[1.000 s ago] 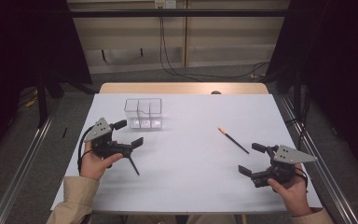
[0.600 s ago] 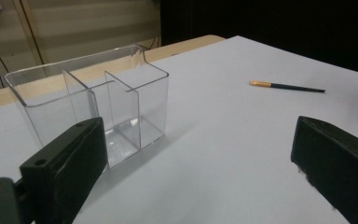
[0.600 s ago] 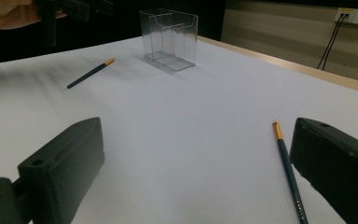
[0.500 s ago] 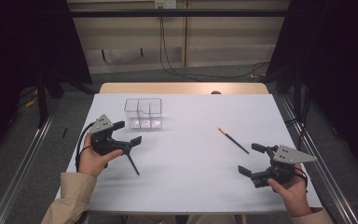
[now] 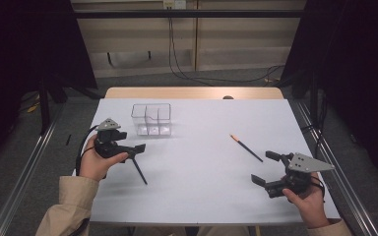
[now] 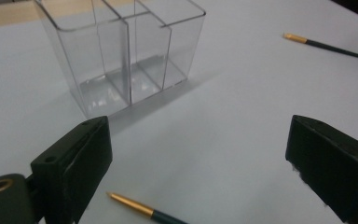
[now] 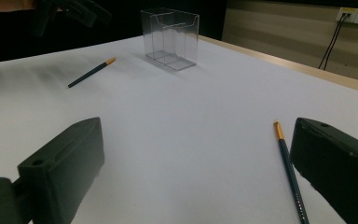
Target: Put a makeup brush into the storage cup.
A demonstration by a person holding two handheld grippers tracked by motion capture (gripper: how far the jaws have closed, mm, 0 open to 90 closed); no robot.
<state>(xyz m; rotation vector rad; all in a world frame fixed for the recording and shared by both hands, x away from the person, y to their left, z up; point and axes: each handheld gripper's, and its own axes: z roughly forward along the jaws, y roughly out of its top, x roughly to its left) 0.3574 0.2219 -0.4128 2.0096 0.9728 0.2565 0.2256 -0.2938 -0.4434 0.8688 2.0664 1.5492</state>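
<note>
White table (image 5: 197, 196), dim room, cables on back wall. Left gripper (image 5: 137, 149): jaws wide apart, nothing held, poised over near pencil (image 5: 139, 171). Right gripper (image 5: 266, 168): jaws wide apart, empty; second pencil (image 5: 246, 148) lay just beyond. Clear divided box (image 5: 151, 118) stood empty. Judged: both pencils not yet picked up or boxed.
</note>
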